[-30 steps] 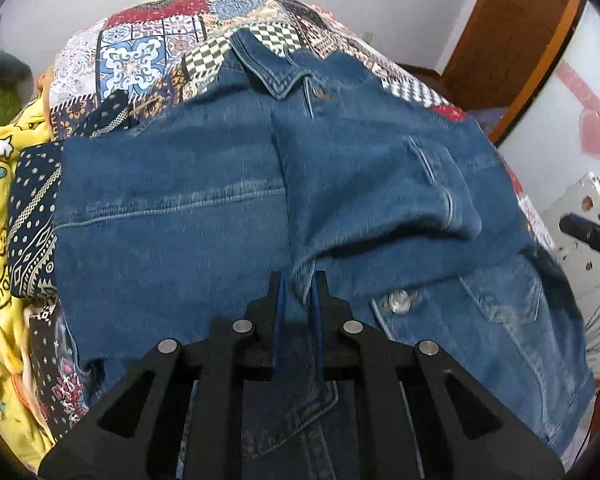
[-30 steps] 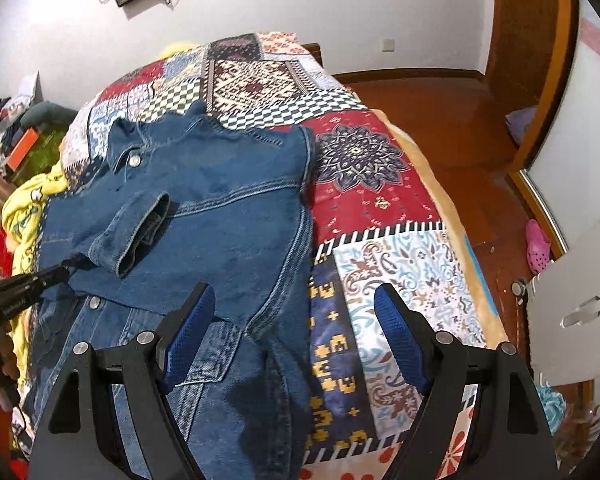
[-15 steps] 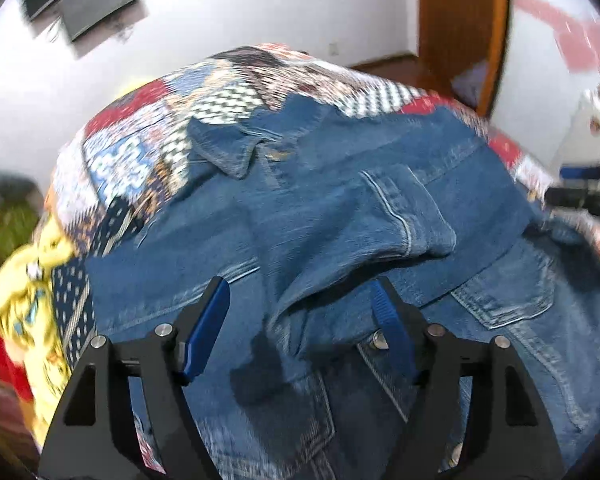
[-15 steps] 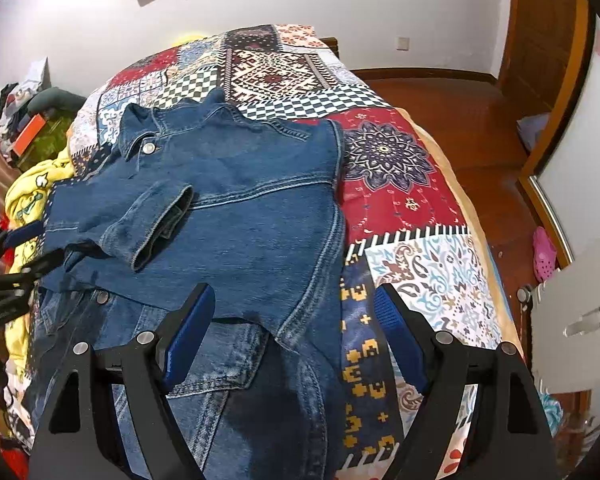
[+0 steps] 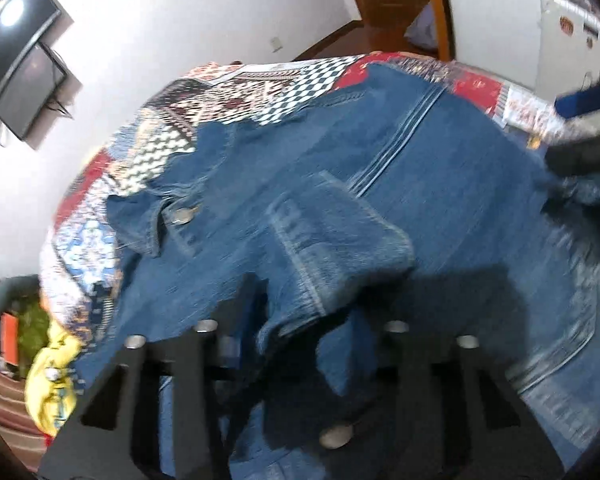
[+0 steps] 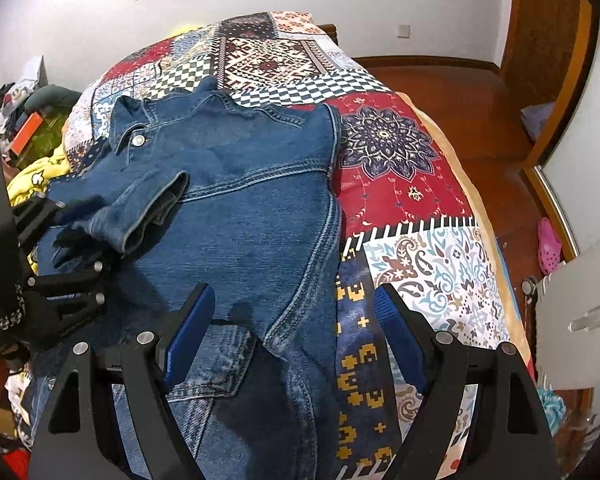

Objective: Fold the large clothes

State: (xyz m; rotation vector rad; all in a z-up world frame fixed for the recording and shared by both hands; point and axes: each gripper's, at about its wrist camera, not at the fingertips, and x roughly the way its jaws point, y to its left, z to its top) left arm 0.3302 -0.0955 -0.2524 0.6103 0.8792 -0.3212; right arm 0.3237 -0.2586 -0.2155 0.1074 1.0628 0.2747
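Observation:
A blue denim jacket (image 6: 236, 208) lies on the bed, collar toward the far wall, with one sleeve (image 6: 148, 208) folded across its front. In the blurred left wrist view the jacket (image 5: 420, 184) fills the middle and the sleeve cuff (image 5: 340, 248) drapes between my left gripper's spread jaws (image 5: 304, 320), which hold nothing. The left gripper (image 6: 76, 248) shows at the sleeve end in the right wrist view. My right gripper (image 6: 296, 320) is open and empty, hovering over the jacket's right side seam. It appears at the right edge of the left wrist view (image 5: 580, 120).
A patchwork quilt (image 6: 400, 168) covers the bed. Yellow printed cloth (image 6: 32, 180) and clutter lie at the bed's left. Wooden floor (image 6: 480, 100) and a door frame are to the right; a white cabinet (image 6: 580, 304) stands close at the right.
My left gripper opened, let go of the sleeve, and swung left and low over the jacket. My right gripper moved a little closer over the jacket's right edge.

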